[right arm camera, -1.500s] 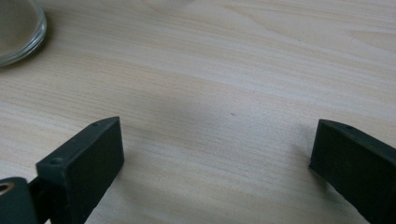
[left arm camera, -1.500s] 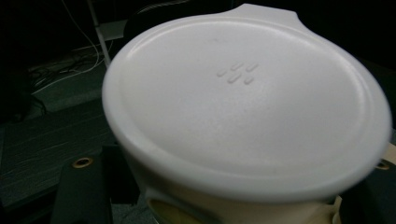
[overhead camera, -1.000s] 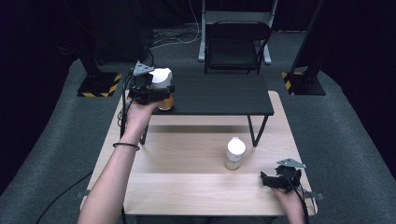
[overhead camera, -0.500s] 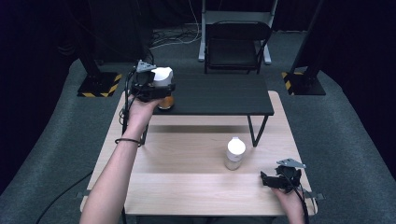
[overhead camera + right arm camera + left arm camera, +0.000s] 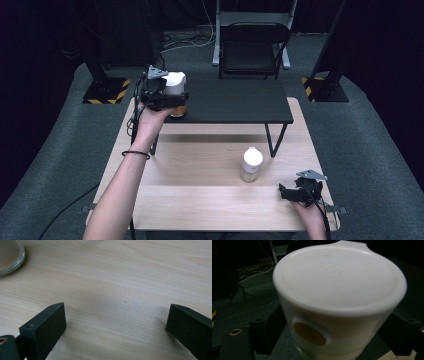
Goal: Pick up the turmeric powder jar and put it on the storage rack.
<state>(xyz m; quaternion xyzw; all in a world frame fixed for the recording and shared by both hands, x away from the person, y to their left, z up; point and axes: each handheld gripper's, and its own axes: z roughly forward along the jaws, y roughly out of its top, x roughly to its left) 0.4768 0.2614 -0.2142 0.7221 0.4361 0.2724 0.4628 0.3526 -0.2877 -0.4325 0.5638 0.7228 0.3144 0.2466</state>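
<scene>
A white-lidded jar with amber contents stands near the left end of a low black shelf, which is raised over a pale wooden table. The left gripper is held around the jar by a hand reaching in from below. Its jaws have just been opening, and in the left gripper view the white lid sits between them with a dark gap on each side, so the jar appears released, though the close, dim framing leaves contact on the far side hard to rule out.

A second white-capped jar stands on the table in front of the shelf. Near the table's right front corner the right gripper rests unclenched, its jaws spread over bare wood with nothing between them.

The step in hand is judged to be letting go of the placed jar. It would be done well by widening the jaws fully before any retreat, then drawing the gripper straight back toward the person, level, so that neither pad drags the lid or tips the jar off the shelf edge.
</scene>
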